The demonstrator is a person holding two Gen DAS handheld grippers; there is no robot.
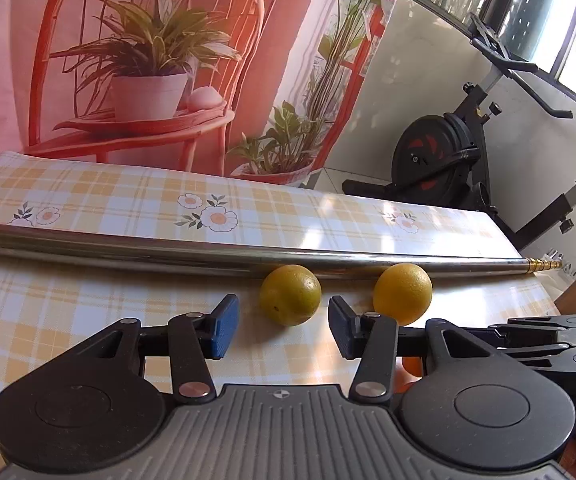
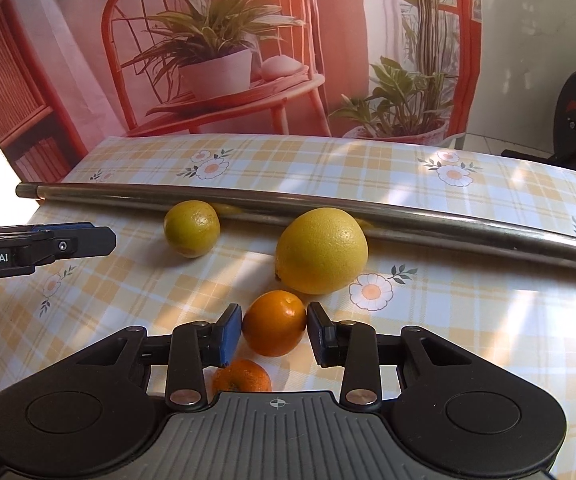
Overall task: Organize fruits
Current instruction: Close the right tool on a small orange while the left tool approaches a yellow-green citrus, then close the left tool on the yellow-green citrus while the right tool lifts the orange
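In the left wrist view my left gripper (image 1: 283, 326) is open and empty, just short of a greenish-yellow citrus (image 1: 290, 294); a yellow citrus (image 1: 402, 293) lies to its right. Both rest against a steel rod (image 1: 207, 254). In the right wrist view my right gripper (image 2: 275, 330) has its pads on both sides of a small orange (image 2: 274, 323), touching or nearly so. A second small orange (image 2: 242, 376) lies under the gripper. The large yellow citrus (image 2: 322, 250) and the greenish one (image 2: 191, 228) lie beyond. The left gripper (image 2: 87, 242) shows at the left edge.
The table has a yellow plaid cloth (image 2: 468, 320) with flowers. The steel rod (image 2: 247, 204) lies across it. A printed backdrop (image 2: 215, 48) hangs behind the far edge. An exercise bike (image 1: 440, 164) stands off the table at right.
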